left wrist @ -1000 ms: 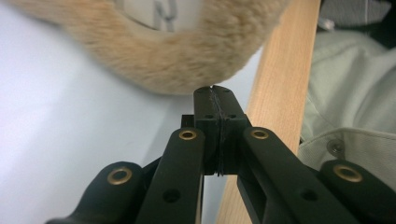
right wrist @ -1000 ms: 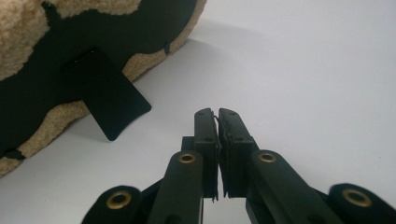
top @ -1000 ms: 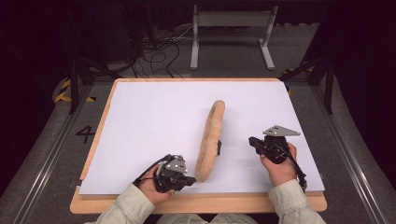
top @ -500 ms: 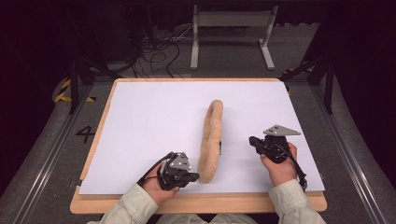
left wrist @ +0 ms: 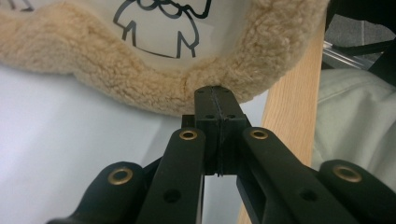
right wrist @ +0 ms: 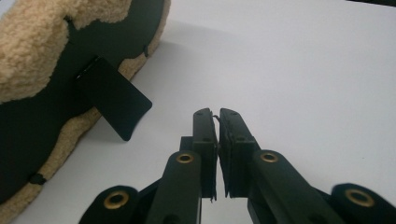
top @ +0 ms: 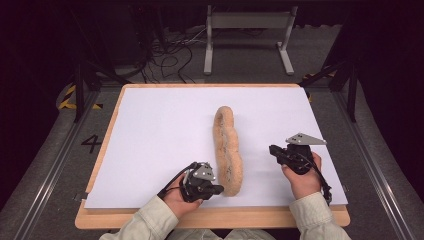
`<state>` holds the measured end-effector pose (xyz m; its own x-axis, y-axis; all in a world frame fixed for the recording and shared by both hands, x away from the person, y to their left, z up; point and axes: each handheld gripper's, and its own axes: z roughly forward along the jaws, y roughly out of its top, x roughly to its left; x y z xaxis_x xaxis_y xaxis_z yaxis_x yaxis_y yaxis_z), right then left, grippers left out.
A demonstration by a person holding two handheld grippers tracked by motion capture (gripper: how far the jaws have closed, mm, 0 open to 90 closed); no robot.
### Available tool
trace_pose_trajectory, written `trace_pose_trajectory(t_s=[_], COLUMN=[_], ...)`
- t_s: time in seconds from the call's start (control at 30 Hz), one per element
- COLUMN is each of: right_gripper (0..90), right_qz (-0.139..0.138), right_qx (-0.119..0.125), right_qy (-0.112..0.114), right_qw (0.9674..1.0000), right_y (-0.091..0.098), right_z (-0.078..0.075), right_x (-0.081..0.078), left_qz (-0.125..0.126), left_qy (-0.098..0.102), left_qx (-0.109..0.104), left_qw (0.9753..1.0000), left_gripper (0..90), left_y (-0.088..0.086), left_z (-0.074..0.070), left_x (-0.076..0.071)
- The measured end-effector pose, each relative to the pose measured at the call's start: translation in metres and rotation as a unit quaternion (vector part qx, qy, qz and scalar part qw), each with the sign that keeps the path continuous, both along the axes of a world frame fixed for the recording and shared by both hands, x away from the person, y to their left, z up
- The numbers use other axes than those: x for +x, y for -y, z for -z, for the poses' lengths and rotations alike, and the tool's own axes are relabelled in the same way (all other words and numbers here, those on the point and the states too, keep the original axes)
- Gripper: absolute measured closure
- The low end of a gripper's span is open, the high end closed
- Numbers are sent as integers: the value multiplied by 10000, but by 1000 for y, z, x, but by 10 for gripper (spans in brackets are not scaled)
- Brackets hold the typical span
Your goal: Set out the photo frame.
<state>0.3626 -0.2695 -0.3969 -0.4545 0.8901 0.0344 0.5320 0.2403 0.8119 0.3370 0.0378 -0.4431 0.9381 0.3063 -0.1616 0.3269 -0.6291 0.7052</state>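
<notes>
A long picture frame with a tan fleece border [top: 227, 145] stands on its edge down the middle of the white table top [top: 160, 130]. My left gripper [top: 218, 189] is shut, and its tips reach the frame's near end. In the left gripper view the shut tips [left wrist: 215, 91] meet the fleece rim [left wrist: 140, 88] below a line drawing [left wrist: 159, 23]. My right gripper [top: 272, 150] is shut and empty, a short way right of the frame. The right gripper view has its jaws [right wrist: 217, 112] over bare white surface, beside the frame's black back [right wrist: 42, 107] and stand flap [right wrist: 114, 98].
The white sheet lies on a wooden board whose front edge [top: 210, 217] runs by the person's sleeves. That wooden edge [left wrist: 289, 116] and a pale sleeve [left wrist: 355, 116] sit right of the left jaws. Cables and a metal stand [top: 247, 30] lie on the floor beyond the table.
My left gripper has slid right along the front of the table to the frame's near end. The right gripper and the frame have stayed put.
</notes>
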Motion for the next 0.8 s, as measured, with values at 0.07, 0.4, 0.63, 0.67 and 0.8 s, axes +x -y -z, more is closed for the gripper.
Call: trace_pose_trajectory(t_s=[0.07, 0.4, 0.63, 0.67, 0.8], right_gripper=[855, 816, 667, 650, 628], right_qz=[13, 36, -384, -460, -702], right_qx=[23, 207, 585, 611, 620], right_qy=[6, -2, -235, -260, -527], right_qw=[10000, 9998, 9973, 9967, 9942], right_y=[1, 8, -12, -17, -41], right_z=[-1, -6, -27, -32, -50], right_x=[-1, -4, -6, -5, 5], left_qz=[27, 52, -27, -68, -266], left_qy=[28, -2, -6, -13, -29], left_qx=[-5, -62, -125, -163, -234], left_qw=[10000, 10000, 9999, 9998, 9994], left_gripper=[897, 896, 842, 833, 816], left_y=[8, 32, 18, 14, -2], left_z=[0, 0, -5, -6, -10], left_x=[0, 4, 6, 6, 9])
